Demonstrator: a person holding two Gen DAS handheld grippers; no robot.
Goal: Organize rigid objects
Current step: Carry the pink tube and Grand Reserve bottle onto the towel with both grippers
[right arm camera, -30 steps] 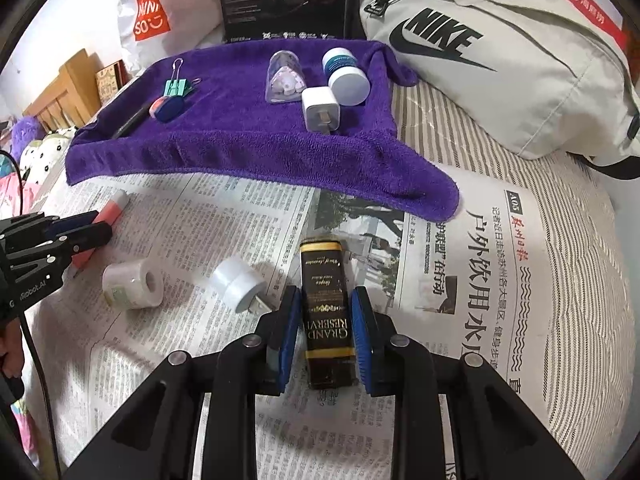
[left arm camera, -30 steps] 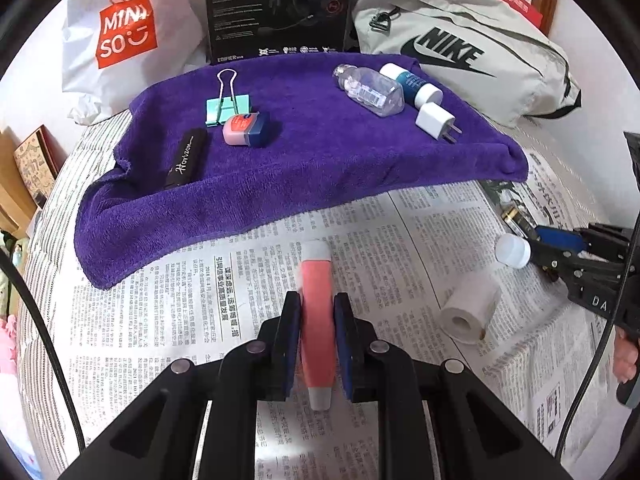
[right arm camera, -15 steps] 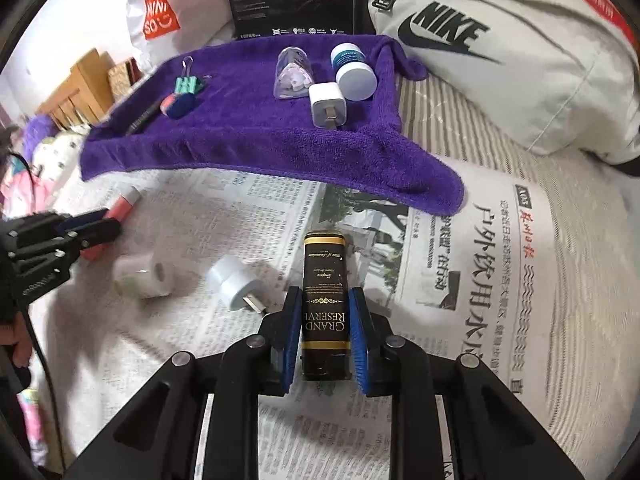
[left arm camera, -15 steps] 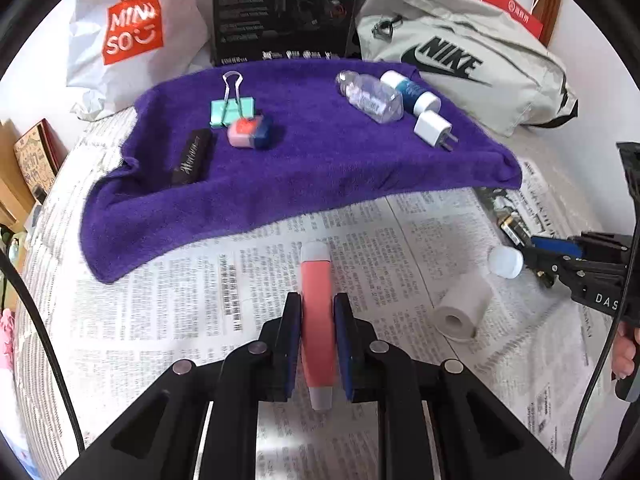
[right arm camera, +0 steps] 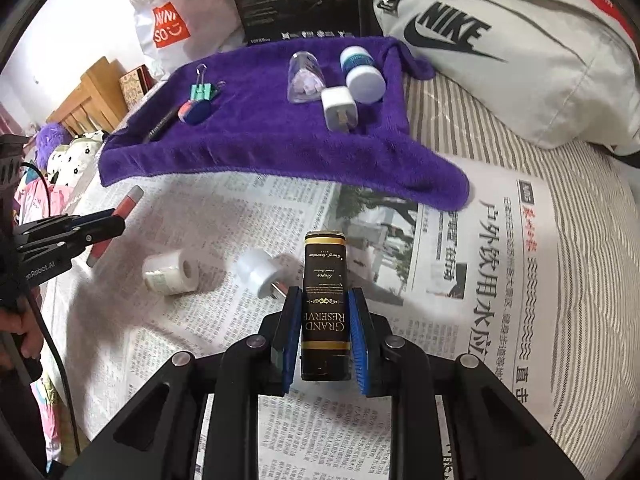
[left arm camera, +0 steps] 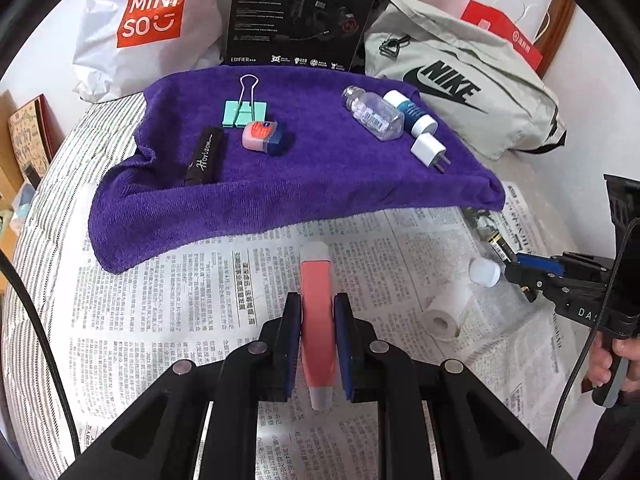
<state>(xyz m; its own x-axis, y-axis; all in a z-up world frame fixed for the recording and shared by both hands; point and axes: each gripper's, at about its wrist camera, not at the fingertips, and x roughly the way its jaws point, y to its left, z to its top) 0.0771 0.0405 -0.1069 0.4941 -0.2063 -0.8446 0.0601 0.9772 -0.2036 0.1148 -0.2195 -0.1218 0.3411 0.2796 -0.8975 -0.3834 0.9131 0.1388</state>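
Note:
My left gripper [left arm camera: 316, 340] is shut on a pink tube [left arm camera: 316, 304] and holds it above the newspaper. My right gripper [right arm camera: 324, 340] is shut on a black Grand Reserve box [right arm camera: 324, 300] with gold trim, lifted off the newspaper. A purple towel [left arm camera: 320, 184] lies ahead; on it are a green binder clip [left arm camera: 244, 110], a pink and blue jar [left arm camera: 264, 138], a black Horizon bar [left arm camera: 204, 156], a clear bottle [left arm camera: 374, 116], a blue and white bottle [left arm camera: 412, 114] and a white charger [left arm camera: 430, 150].
On the newspaper [right arm camera: 460, 300] lie a white tape roll [right arm camera: 170, 272] and a white plug adapter [right arm camera: 258, 270]. A Miniso bag [left arm camera: 144, 20], a black box [left arm camera: 296, 12] and a grey Nike bag [left arm camera: 460, 84] stand behind the towel.
Both grippers have risen with their objects and moved a little toward the towel. The black box has come up off the newspaper.

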